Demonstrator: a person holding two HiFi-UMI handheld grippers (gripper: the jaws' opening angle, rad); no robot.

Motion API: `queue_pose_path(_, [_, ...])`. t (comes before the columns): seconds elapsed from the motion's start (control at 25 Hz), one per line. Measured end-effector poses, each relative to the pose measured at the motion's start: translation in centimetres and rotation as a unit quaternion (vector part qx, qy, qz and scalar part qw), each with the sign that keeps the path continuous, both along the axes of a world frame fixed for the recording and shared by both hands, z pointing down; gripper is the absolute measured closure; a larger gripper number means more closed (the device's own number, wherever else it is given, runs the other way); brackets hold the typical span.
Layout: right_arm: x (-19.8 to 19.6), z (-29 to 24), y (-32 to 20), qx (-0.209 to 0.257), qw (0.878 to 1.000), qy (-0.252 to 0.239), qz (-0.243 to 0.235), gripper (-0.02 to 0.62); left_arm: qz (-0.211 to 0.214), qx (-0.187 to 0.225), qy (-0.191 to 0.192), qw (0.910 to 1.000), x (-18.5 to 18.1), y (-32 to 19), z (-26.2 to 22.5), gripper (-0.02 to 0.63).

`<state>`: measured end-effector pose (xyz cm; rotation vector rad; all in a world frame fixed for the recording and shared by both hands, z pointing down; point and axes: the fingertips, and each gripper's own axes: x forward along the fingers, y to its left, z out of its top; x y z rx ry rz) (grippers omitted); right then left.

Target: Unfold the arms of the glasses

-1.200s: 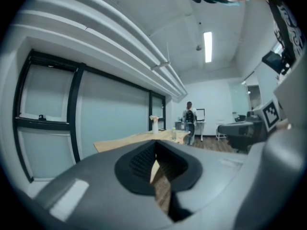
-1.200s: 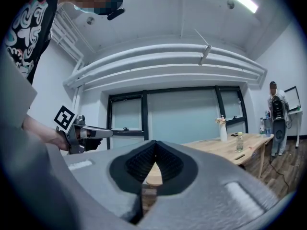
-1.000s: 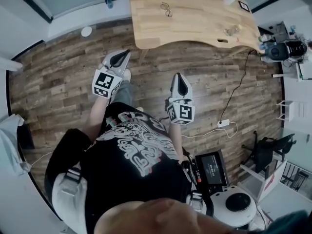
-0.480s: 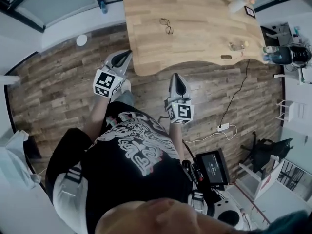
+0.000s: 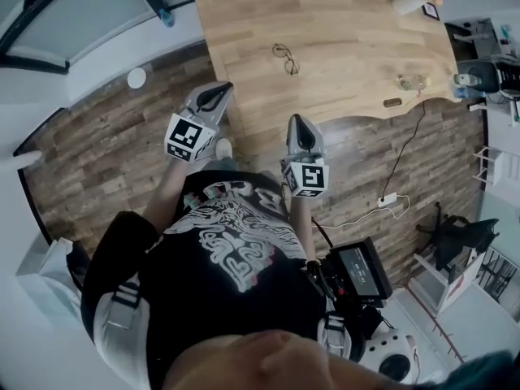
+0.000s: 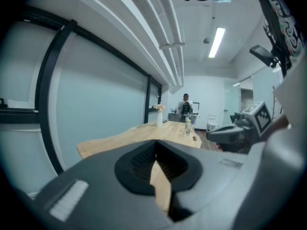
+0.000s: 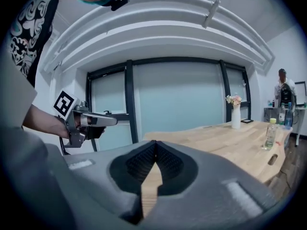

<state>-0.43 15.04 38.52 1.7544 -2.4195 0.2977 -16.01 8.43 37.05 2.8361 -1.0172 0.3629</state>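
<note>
- Glasses (image 5: 286,58) lie on the table (image 5: 357,31), well in from its near edge, with bare wood on every side. They are too small to tell how their arms sit.
- Left gripper (image 5: 219,93) hangs at the table's left edge, close to the near corner and partly over the plank floor (image 5: 97,153). Its fingers (image 6: 139,164) meet at the tips, with nothing between them.
- Right gripper (image 5: 297,123) hovers at the table's near edge. Its fingers (image 7: 169,164) are likewise pressed together and empty.
- Both grippers sit well apart from the glasses, with an open stretch of tabletop between.
- A vase of flowers (image 7: 235,114) and a bottle (image 7: 271,133) stand toward the table's far right end, well away from the glasses.
- The table's near edge runs in a curve, and past it on the right a power strip (image 5: 387,199) and its cable lie on the floor.
</note>
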Motion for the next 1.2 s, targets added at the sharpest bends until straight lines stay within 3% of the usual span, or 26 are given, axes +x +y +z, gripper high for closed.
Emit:
queue_pose_path(0.24, [1.4,1.7,-3.8,-0.031,0.999,0.043,0.007,0.597,0.005,-0.026,-0.004,0.9996,1.3,-4.8,2.3,0.617])
queue_pose_path(0.56, [5.1,5.1,-6.9,-0.067,0.997,0.029,0.019,0.597,0.024,-0.043,-0.019,0.9986,5.6,-7.7,4.6,0.617])
queue_pose_path(1.0, [7.9,8.8,-11.9,-0.086,0.991,0.077,-0.062,0.595,0.002,-0.042,-0.047,0.9980,10.1,-10.8,6.4,0.617])
queue_pose_path(1.2, [8.9,10.6,-12.7,-0.103,0.988,0.085,-0.078,0.595,-0.003,-0.049,-0.068,0.9964,10.7,-10.9,7.5,0.617])
